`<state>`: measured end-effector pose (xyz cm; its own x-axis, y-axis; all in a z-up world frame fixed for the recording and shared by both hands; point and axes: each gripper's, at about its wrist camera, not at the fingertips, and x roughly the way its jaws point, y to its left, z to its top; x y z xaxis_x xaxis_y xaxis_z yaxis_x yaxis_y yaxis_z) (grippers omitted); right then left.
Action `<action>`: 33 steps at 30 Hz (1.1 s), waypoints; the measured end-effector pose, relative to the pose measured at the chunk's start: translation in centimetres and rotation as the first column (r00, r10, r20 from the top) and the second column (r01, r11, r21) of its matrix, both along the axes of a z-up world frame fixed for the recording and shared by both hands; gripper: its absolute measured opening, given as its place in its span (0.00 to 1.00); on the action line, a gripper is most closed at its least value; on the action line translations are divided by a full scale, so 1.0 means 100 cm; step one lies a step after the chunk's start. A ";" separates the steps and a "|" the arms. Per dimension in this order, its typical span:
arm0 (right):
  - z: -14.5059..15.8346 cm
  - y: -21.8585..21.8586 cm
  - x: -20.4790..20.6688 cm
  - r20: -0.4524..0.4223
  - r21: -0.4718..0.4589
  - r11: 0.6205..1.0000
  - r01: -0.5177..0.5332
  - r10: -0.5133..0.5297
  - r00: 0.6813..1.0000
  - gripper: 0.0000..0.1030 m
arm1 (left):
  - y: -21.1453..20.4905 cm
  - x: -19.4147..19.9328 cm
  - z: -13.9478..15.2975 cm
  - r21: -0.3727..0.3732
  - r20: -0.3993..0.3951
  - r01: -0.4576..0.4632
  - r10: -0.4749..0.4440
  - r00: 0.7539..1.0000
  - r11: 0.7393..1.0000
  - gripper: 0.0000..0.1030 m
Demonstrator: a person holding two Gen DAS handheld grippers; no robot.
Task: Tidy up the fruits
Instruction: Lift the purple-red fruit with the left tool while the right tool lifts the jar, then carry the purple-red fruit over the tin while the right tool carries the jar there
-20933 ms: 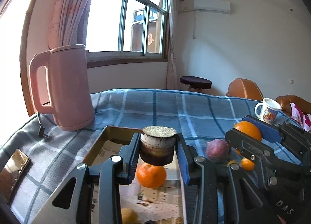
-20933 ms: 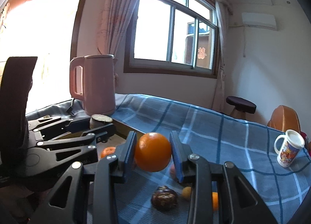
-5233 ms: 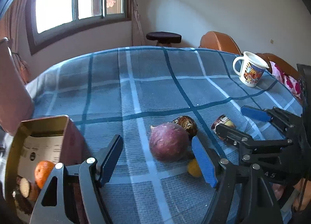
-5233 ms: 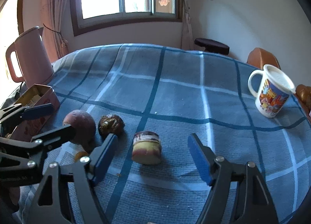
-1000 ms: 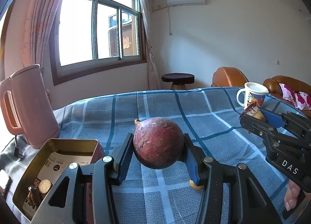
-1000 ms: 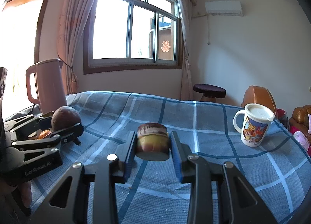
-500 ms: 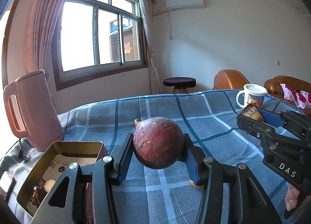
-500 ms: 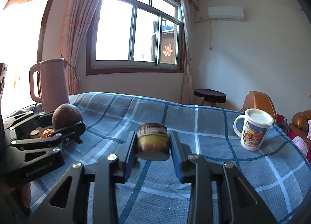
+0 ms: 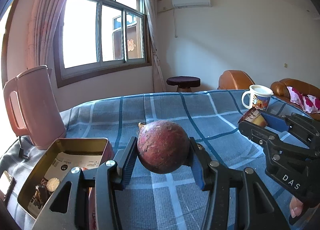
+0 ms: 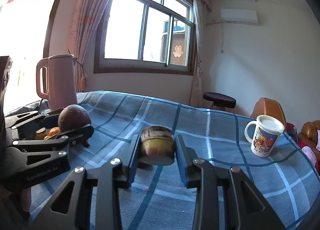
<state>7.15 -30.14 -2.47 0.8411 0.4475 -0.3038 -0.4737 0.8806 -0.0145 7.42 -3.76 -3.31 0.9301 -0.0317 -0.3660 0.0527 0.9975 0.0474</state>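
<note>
Fruit fills both grippers. The left gripper (image 9: pixel 163 155) clamps a round, reddish-purple fruit (image 9: pixel 163 147) between its blue pads, lifted clear of the blue plaid tablecloth (image 9: pixel 170 110); a small stub juts from the fruit's upper left. The right gripper (image 10: pixel 157 148) squeezes a short cut piece of fruit (image 10: pixel 157 146), dark at the top, yellowish on its side, with a pale flat face below, also held off the cloth. In the left wrist view the right gripper sits off to the right, its piece at the tips.

Just left of the left gripper stands an open metal tin (image 9: pixel 50 158), paper lining its floor and a few fruit pieces (image 9: pixel 50 185) in its near end. A phone (image 9: pixel 6 182) lies at the cloth's left edge. Behind the tin stands a pink electric kettle (image 9: pixel 36 106) with its cord trailing. Toward the far right of the table stands a lidded cartoon mug (image 10: pixel 264 139). Beyond the table are a dark round stool (image 9: pixel 183 81), brown leather armchairs (image 9: pixel 236 80), the window (image 9: pixel 104 34) and a wall air conditioner (image 9: pixel 191 0).
</note>
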 end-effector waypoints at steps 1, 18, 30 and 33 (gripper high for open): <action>0.000 0.002 -0.001 -0.002 -0.001 1.000 -0.006 0.006 1.000 0.36 | 0.001 -0.001 0.000 -0.002 -0.001 0.003 -0.003 1.000 1.000 0.49; 0.001 0.036 -0.010 -0.024 -0.016 0.996 -0.083 0.083 0.996 0.36 | 0.028 -0.012 -0.002 -0.030 -0.022 -0.030 0.030 0.999 0.999 0.50; 0.001 0.068 -0.020 -0.041 -0.033 0.987 -0.158 0.157 0.987 0.36 | 0.063 -0.020 -0.003 -0.051 -0.033 -0.091 0.090 0.995 0.995 0.50; 0.001 0.077 -0.022 -0.041 -0.040 0.984 -0.175 0.173 0.984 0.36 | 0.072 -0.023 -0.003 -0.057 -0.032 -0.110 0.109 0.994 0.992 0.50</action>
